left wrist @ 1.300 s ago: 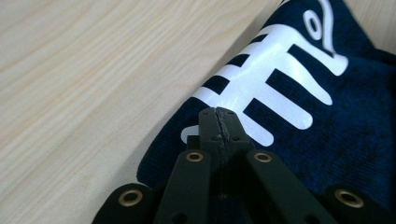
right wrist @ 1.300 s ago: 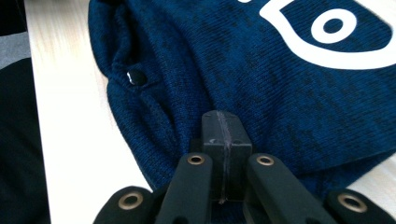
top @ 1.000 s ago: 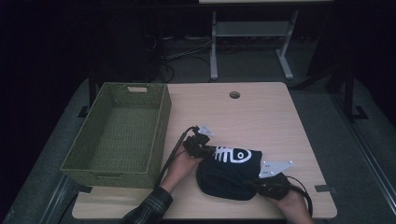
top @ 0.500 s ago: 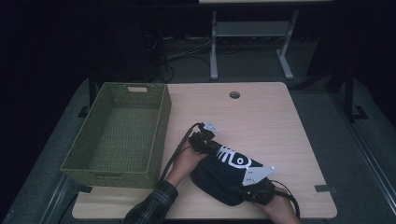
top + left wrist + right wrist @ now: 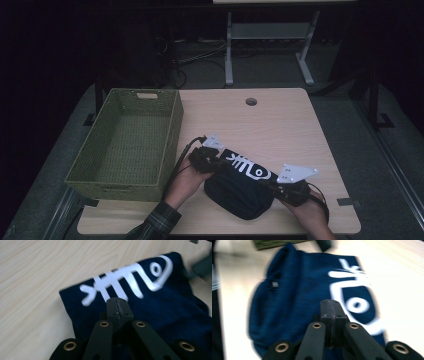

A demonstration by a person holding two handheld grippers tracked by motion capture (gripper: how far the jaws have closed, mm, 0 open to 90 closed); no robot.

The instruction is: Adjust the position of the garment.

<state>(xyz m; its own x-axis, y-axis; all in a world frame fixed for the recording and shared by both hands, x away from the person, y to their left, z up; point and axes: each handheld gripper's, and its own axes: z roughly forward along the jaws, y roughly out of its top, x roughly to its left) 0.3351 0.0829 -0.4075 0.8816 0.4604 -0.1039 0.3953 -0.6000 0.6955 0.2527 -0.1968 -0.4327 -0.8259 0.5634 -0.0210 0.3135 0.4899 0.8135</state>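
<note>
Lifting from both ends, the 2 grippers now carry the folded dark blue garment [image 5: 240,187] higher off the wooden table [image 5: 280,125] than 1 second back, and its line has tilted: the left end sits farther from the person, the right end nearer.

Starting at the left, the green woven basket [image 5: 127,145] stands empty beside the table's left edge, unmoved. Just right of it, the left gripper [image 5: 212,161] has its jaws pressed together on the cloth's edge near the tail of the white fishbone print [image 5: 125,280]; in the left gripper view the black jaws meet with fabric beneath them. The garment sags between the 2 holds, its lower fold seemingly brushing the tabletop. At the right, the right gripper [image 5: 285,187] is likewise clamped on the cloth by the print's round head [image 5: 357,305].

Judging by that rise, the folded piece seems ready to swing leftward into the basket; the drooping middle could snag the basket's rim.
</note>
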